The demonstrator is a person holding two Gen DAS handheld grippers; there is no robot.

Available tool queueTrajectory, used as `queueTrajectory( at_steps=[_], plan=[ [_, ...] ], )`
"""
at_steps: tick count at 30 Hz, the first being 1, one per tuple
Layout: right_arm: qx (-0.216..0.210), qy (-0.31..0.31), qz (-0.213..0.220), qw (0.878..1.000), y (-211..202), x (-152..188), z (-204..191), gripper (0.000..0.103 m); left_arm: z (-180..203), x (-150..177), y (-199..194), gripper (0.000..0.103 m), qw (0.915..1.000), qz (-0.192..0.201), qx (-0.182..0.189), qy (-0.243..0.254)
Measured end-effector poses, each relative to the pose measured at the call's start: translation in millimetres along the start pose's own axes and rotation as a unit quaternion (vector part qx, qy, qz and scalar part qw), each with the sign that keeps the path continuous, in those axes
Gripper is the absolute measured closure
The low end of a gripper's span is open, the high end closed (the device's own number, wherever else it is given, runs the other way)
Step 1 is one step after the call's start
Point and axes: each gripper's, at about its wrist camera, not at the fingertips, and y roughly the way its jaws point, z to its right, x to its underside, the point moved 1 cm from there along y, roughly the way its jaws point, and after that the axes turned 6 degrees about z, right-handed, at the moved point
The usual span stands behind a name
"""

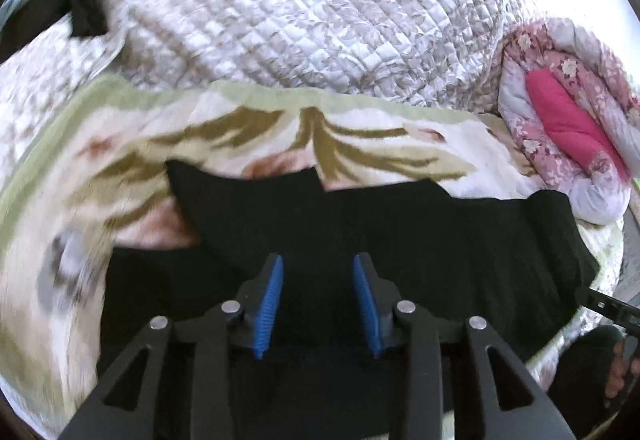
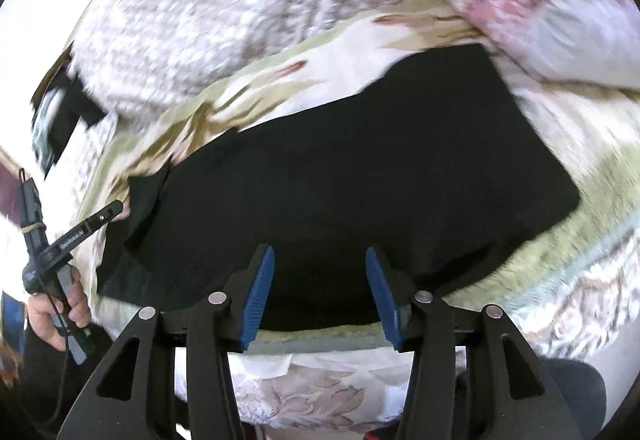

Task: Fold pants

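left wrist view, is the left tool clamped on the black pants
No, the left tool stands open above the black pants, its blue pads apart with no fabric pinched between them.

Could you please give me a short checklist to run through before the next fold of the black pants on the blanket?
1. Left gripper open, nothing pinched between its blue pads: ok.
2. Right gripper open and empty: ok.
3. Black pants lying folded on the floral blanket: ok.
4. Folded edges line up: not ok; the far edge steps unevenly.
5. Pink quilt clear of the pants: cannot tell; it sits close at one corner.
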Motion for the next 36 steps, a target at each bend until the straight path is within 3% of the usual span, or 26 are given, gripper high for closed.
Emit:
queueTrajectory(
  at_steps=[5, 11, 12, 13, 14, 20, 25, 28, 32, 36],
  plan=[
    [0.032, 0.037, 0.02, 0.999, -7, -8, 20, 0.054, 16, -14, 52, 0.064, 0.9988, -0.022, -0.032, 0.029],
    [0.033, 0.046, 0.028, 0.998, -5, -14, 29, 0.054, 16, -18, 95, 0.065, 0.9962, -0.042, -0.066, 0.038],
    [0.033, 0.047, 0.027, 0.998, -4, -14, 30, 0.054, 16, -18, 96, 0.069, 0.9957, -0.041, -0.073, 0.04],
    [0.032, 0.047, 0.026, 0.998, -3, -14, 31, 0.054, 15, -19, 95, 0.084, 0.9954, -0.037, -0.079, 0.04],
    [0.032, 0.048, 0.026, 0.998, -3, -15, 31, 0.054, 13, -20, 94, 0.097, 0.9959, -0.035, -0.075, 0.036],
    [0.029, 0.049, 0.03, 0.998, -5, -15, 33, 0.054, -10, -23, 43, 0.099, 0.9965, 0.029, -0.077, -0.016],
    [0.029, 0.047, 0.025, 0.998, -5, -13, 30, 0.054, -55, -3, -28, 0.099, 0.9886, 0.073, -0.097, -0.09],
    [0.027, 0.041, 0.017, 0.999, -2, -10, 24, 0.054, -78, 17, -51, 0.099, 0.984, 0.069, -0.107, -0.125],
    [0.024, 0.043, 0.008, 0.999, -2, -5, 18, 0.054, -107, 46, -51, 0.098, 0.9767, 0.036, -0.109, -0.181],
    [0.02, 0.045, 0.002, 0.999, -6, -2, 14, 0.054, -122, 67, -41, 0.097, 0.9679, 0.006, -0.075, -0.24]
  ],
)
